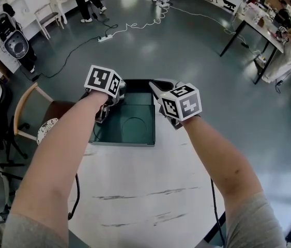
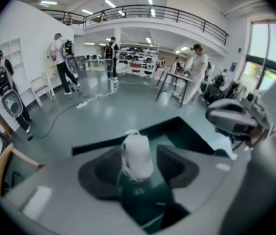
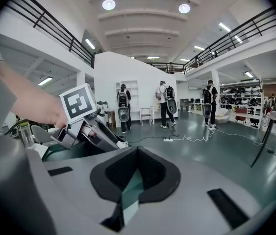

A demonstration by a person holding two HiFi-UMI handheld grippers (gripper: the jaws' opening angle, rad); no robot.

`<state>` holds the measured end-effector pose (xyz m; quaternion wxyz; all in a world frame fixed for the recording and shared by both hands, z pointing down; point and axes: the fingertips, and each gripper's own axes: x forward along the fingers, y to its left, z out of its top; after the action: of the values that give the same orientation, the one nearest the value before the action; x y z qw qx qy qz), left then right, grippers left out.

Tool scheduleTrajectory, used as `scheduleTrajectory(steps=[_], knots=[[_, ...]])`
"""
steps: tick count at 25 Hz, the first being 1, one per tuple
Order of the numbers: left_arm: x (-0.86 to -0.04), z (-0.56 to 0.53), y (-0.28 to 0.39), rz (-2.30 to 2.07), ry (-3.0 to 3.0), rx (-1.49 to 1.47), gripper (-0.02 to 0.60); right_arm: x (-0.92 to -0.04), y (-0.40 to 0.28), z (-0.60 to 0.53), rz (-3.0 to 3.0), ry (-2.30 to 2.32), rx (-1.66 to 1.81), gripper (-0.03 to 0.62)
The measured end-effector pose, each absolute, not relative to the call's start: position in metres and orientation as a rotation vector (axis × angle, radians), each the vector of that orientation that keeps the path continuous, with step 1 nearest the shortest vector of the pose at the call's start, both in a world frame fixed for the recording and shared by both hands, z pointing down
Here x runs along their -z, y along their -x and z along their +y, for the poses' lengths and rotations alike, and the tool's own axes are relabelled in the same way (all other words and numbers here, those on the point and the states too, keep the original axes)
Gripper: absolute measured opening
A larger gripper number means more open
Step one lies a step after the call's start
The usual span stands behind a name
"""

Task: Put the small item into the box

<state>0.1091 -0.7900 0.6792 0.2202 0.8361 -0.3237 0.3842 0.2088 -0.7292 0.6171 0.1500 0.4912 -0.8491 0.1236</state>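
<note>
A dark green open box (image 1: pixel 122 140) stands at the far edge of the white table. My left gripper (image 1: pixel 103 115) hangs over the box's left side, pointing steeply down. In the left gripper view its jaws stand open around a small white item (image 2: pixel 138 155), with a gap on the item's right side and the box's green inside (image 2: pixel 138 196) below. My right gripper (image 1: pixel 157 90) is at the box's right wall. In the right gripper view it (image 3: pixel 133 179) is shut on that thin green wall (image 3: pixel 129 194). The left gripper (image 3: pixel 86 127) shows there too.
The white marble table (image 1: pixel 150 190) reaches toward me. A wooden chair (image 1: pixel 29 107) stands left of the table. A power strip with cable (image 1: pixel 106 36) lies on the grey floor beyond. People stand far back, and a black table (image 1: pixel 259 30) is at the right.
</note>
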Motion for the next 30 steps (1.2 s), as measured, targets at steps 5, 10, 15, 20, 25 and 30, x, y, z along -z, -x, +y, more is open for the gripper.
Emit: scheduleTrajectory(steps=[5, 10, 15, 20, 25, 30], knots=[[-0.683, -0.790, -0.107, -0.906, -2.314, -1.068, 0.225, -0.619, -0.208, -0.730, -2.440, -1.413, -0.356, 0.008], [-0.679, -0.790, -0.107, -0.910, -2.320, -1.052, 0.226, -0.619, -0.207, -0.728, -2.436, -1.413, -0.353, 0.008], [-0.671, -0.788, -0.107, -0.912, -2.329, -1.017, 0.227, -0.616, -0.208, -0.725, -2.435, -1.412, -0.352, 0.008], [-0.663, -0.786, -0.105, -0.921, -2.338, -0.998, 0.225, -0.610, -0.209, -0.722, -2.431, -1.421, -0.347, 0.008], [-0.651, -0.778, -0.110, -0.916, -2.349, -0.988, 0.225, -0.602, -0.217, -0.715, -2.422, -1.438, -0.347, 0.008], [-0.634, -0.767, -0.102, -0.924, -2.357, -0.980, 0.225, -0.591, -0.218, -0.704, -2.404, -1.458, -0.346, 0.008]])
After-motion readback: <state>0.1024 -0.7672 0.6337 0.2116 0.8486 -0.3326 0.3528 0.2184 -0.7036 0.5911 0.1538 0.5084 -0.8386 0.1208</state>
